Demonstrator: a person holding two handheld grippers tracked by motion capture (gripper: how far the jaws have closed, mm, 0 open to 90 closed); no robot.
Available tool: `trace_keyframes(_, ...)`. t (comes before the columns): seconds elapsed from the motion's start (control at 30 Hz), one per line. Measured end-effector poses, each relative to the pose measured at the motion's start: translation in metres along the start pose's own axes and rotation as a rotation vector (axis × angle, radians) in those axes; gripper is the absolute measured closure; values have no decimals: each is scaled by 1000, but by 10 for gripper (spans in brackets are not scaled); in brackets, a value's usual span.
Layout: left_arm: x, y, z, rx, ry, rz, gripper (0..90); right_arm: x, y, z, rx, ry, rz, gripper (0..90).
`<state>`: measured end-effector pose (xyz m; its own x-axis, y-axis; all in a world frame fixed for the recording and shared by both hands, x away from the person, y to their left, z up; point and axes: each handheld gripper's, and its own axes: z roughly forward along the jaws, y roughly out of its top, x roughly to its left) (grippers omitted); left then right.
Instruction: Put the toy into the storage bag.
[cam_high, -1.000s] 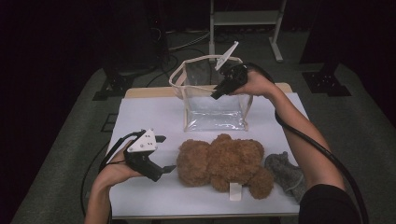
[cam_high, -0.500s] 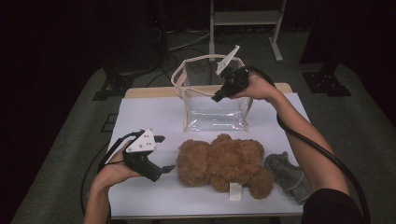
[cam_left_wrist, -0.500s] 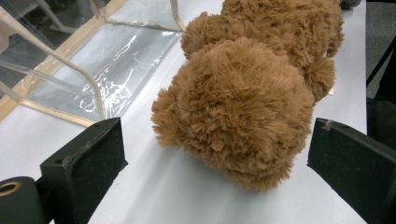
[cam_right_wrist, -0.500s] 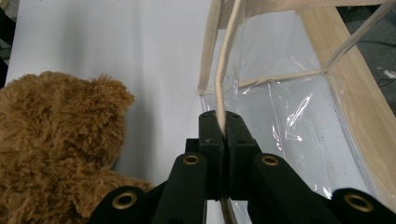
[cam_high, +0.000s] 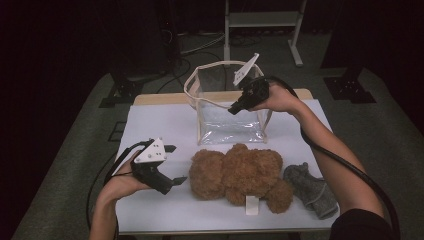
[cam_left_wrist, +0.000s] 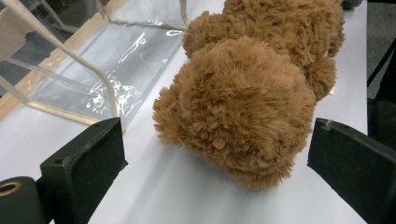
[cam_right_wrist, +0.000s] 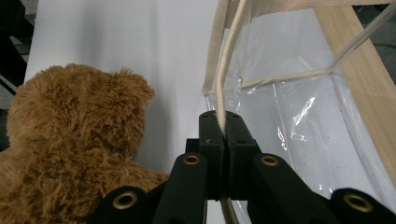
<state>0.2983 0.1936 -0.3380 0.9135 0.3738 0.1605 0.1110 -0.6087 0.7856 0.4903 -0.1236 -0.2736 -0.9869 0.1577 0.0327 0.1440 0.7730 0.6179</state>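
So far the packing looks only begun, as I judge it; the right claw (cam_high: 234, 110), at upper centre of the high view, is clamped tight on the cream rim cord (cam_right_wrist: 227, 84) of the clear bag (cam_high: 227, 120), and in the right gripper view the cord runs straight down between the two closed black jaws; the bag stands upright in the middle of the bench (cam_high: 160, 125) with its mouth held open and nothing visible inside it. The teddy bear (cam_high: 240, 172) lies on the bench just below the bag in the high view, outside it; the left claw (cam_high: 175, 164), at lower left of that view, stands wide apart with the jaws to either side of the bear's near end, seen at the bottom corners of the left gripper view, and not pressing on the fur. What is left, then, seems to be the grasp on the bear, the lift and the drop into the bag. A grey glove-like cloth (cam_high: 309, 189) lies at the bear's right end, near the bench edge; I cannot tell what it really is; the bear's face is turned away, the bag's far wall is lost in glare, and the room beyond the bench is too dark to read.
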Motion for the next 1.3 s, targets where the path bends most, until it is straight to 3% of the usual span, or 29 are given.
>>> trace_keyframes(0.4, -1, 0, 1, 6, -6, 2, 32, 17, -1, -2, 9, 13, -24, 865)
trace_keyframes(0.87, -2, 1, 0, 8, -8, 5, 32, 48, 0, -3, 20, 34, -70, 866)
trace_keyframes(1.3, -3, 1, 2, 15, -12, 5, 33, 62, -2, -4, 15, 47, -91, 865)
